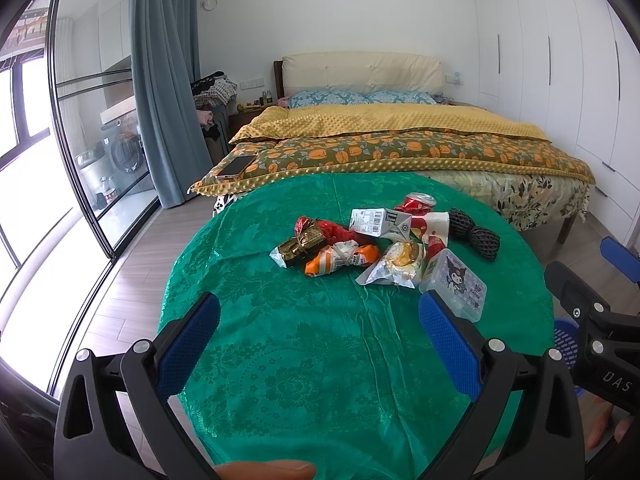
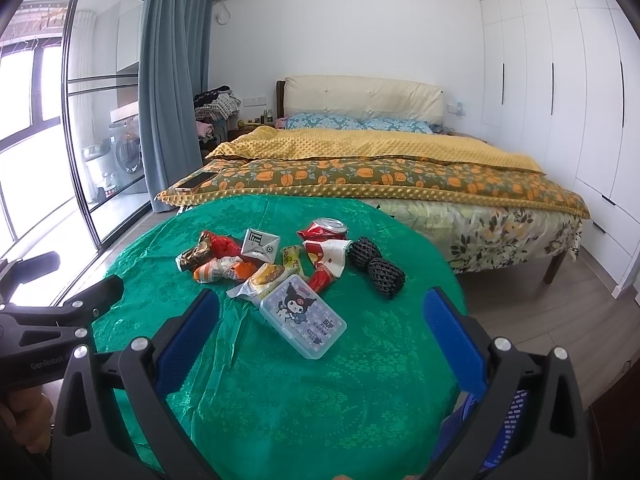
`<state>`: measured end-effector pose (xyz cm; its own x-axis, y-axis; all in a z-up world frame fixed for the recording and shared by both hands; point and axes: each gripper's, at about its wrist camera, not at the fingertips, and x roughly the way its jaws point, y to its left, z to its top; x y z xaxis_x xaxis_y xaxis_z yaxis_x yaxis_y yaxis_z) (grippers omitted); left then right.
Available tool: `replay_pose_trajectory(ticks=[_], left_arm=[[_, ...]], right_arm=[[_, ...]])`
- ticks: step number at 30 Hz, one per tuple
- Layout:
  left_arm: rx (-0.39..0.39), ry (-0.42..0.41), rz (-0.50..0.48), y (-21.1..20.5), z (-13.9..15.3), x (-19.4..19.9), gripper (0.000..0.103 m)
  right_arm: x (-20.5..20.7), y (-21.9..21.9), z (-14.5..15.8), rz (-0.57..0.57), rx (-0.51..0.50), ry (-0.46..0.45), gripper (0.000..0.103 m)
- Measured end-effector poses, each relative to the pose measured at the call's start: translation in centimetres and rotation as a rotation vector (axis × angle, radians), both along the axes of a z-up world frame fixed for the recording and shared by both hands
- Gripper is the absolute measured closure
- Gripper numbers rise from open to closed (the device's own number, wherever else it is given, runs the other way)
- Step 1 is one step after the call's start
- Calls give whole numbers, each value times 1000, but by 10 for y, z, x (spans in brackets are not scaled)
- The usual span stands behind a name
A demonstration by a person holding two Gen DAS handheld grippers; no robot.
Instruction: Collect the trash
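Both grippers [image 1: 319, 350] [image 2: 321, 346] gape wide, empty; blue basket [image 1: 567, 340] mostly hidden behind table.

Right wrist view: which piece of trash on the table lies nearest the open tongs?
The clear plastic box with the cartoon sticker. It sits at the near edge of the pile, just ahead of the right tongs; the wrappers, crushed can and black mesh lie farther back.

A bed [image 2: 360, 168] with a cream headboard [image 2: 364, 98], blue pillows and a yellow-orange quilt fills the centre. White wardrobes [image 2: 560, 80] line the right wall. At left, a grey-blue curtain [image 2: 172, 80] hangs beside black-framed glass doors [image 1: 80, 120]; behind them is probably a washing machine. Daylight floods the wood-look floor [image 1: 132, 256].
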<state>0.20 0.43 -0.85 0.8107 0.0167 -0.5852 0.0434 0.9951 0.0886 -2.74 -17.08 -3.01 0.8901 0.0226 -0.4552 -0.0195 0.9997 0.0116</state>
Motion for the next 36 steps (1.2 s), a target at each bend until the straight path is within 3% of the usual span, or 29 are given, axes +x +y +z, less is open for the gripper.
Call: replay_pose_trajectory(ticks=[36], left_arm=[[2, -9, 1, 4, 25, -7, 4]], right_arm=[[-2, 0, 8, 1, 5, -9, 5]])
